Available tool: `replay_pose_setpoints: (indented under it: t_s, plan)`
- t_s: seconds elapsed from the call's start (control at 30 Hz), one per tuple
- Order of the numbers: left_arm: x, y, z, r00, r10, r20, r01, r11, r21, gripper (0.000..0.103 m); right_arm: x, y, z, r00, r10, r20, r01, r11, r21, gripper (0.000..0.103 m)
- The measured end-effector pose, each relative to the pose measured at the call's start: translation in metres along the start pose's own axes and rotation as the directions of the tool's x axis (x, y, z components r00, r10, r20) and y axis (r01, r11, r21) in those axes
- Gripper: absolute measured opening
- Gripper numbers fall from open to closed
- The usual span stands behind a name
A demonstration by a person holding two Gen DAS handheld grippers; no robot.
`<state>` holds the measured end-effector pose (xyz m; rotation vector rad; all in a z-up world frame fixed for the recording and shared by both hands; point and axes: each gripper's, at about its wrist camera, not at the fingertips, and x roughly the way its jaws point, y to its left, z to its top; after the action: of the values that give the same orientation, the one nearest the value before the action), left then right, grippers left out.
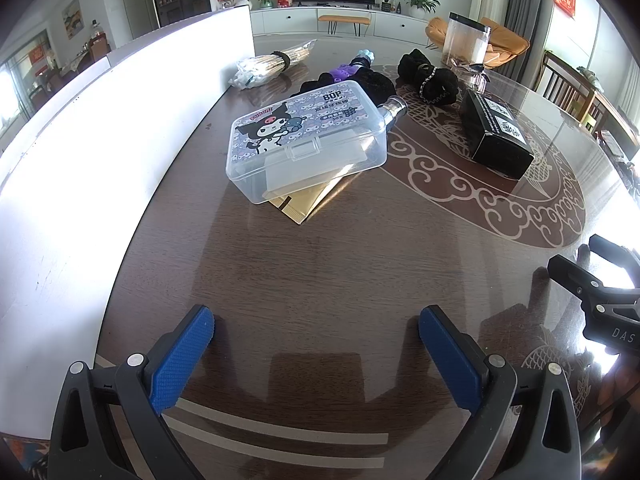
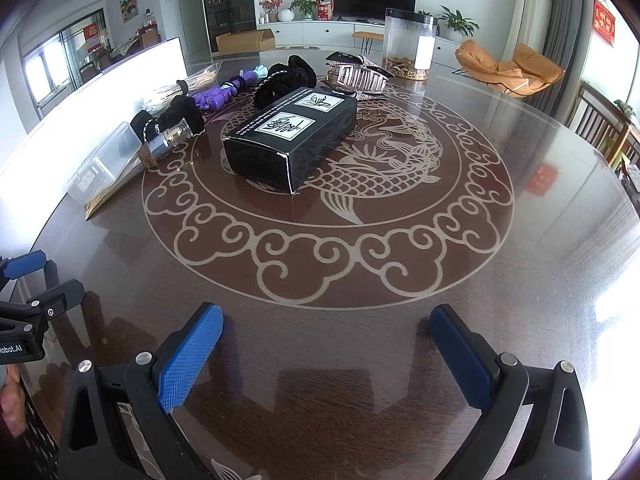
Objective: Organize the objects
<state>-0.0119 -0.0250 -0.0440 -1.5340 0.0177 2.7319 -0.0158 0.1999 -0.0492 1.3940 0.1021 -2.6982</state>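
Both tongs are hovering spread w/ nothing between them: left tongs [image 1: 316, 356] low over the desk [image 1: 320, 264], right tongs [image 2: 326, 356] likewise. Clear plastic box [image 1: 308, 136] is sitting at 12 o'clock from the left tongs, resting partly on a gold packet [image 1: 304, 206]; prob. light, stiff but slick, so the short sides below the lid are looking best, not the latch. Black carton [image 2: 292, 140] is lying at 12 from the right tongs, well apart; cardboard, light-ish, crushable, so take it across the narrow width. Behind it, at 11–12: black scrunchies [image 2: 288, 76] (soft, easy anywhere), purple toy [image 2: 218, 94], small glass bottle [image 2: 168, 140] beside the box, fragile, round and prone to rolling, so grip the body. Clear canister [image 2: 408, 44] is standing far at 1 o'clock; contents unclear.
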Motion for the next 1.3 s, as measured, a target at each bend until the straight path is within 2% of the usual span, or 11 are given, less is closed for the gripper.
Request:
replay_pose_setpoints:
  t_s: [1.1, 1.23, 1.3]
  plan:
    - [0.0, 0.004, 0.001, 1.0, 0.004, -0.001, -0.004, 1.0, -0.011, 0.103, 0.001, 0.0, 0.001, 1.0, 0.004, -0.009, -0.004, 1.0, -0.001, 0.103]
    - [0.0, 0.004, 0.001, 1.0, 0.003, 0.0, -0.003, 1.0, -0.011, 0.103, 0.007, 0.001, 0.018, 0.994, 0.041, -0.098, -0.045, 0.998, -0.032, 0.103]
    - [0.0, 0.004, 0.001, 1.0, 0.004, 0.0, -0.004, 1.0, -0.012, 0.103, 0.003, 0.003, 0.036, 0.996, 0.051, -0.067, -0.053, 0.998, -0.03, 0.103]
